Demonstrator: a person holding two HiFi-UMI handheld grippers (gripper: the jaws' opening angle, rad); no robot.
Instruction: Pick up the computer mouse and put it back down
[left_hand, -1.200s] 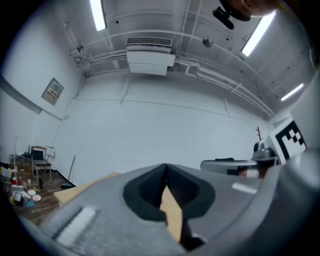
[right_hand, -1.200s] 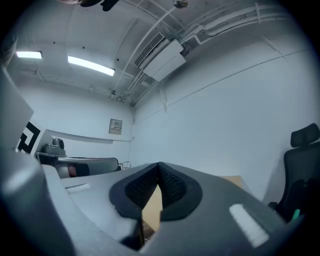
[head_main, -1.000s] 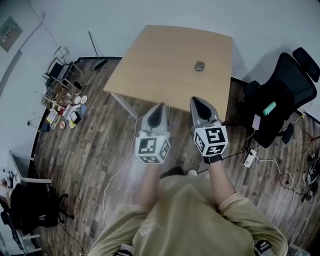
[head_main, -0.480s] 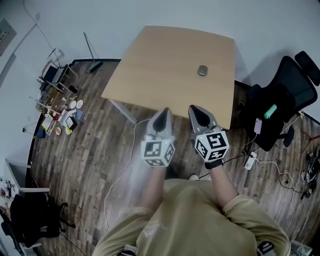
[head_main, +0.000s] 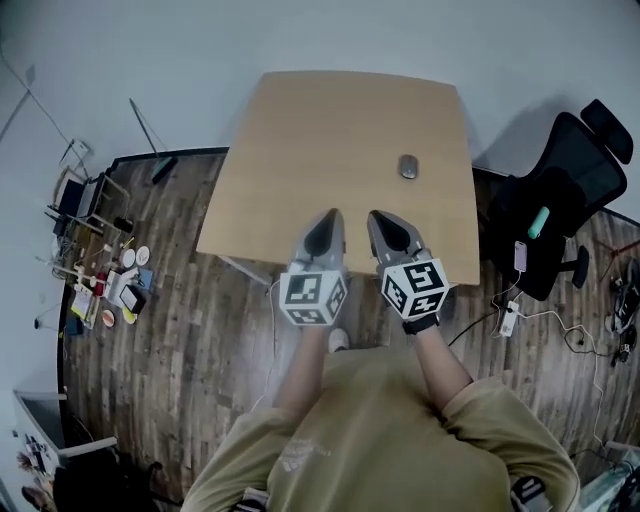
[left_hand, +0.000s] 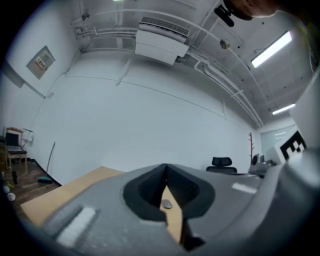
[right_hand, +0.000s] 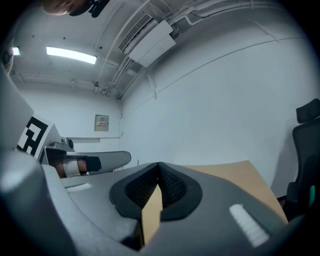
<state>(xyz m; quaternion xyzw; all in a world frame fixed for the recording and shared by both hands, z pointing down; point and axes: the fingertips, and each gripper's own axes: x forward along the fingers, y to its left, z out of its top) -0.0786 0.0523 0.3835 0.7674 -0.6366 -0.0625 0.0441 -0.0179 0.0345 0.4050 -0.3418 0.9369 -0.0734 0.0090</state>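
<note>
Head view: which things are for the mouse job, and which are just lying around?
For the job:
small grey computer mouse
light wooden table under it
left claw and right claw, both shut and empty

Just lying about:
black office chair
white power strip on the wood floor
small clutter at far left

On the head view the left gripper (head_main: 327, 216) and right gripper (head_main: 381, 218) cover a stretch of the table (head_main: 340, 120) at its near edge, so I can't see that strip. In the left gripper view the mouse (left_hand: 167, 203) is only a speck in the slit under the closed jaws, too small for me to make out any detail. The clutter (head_main: 110, 290) on the floor is perhaps cups and books. The chair (right_hand: 306, 145) is cut off by the right gripper view's edge.
</note>
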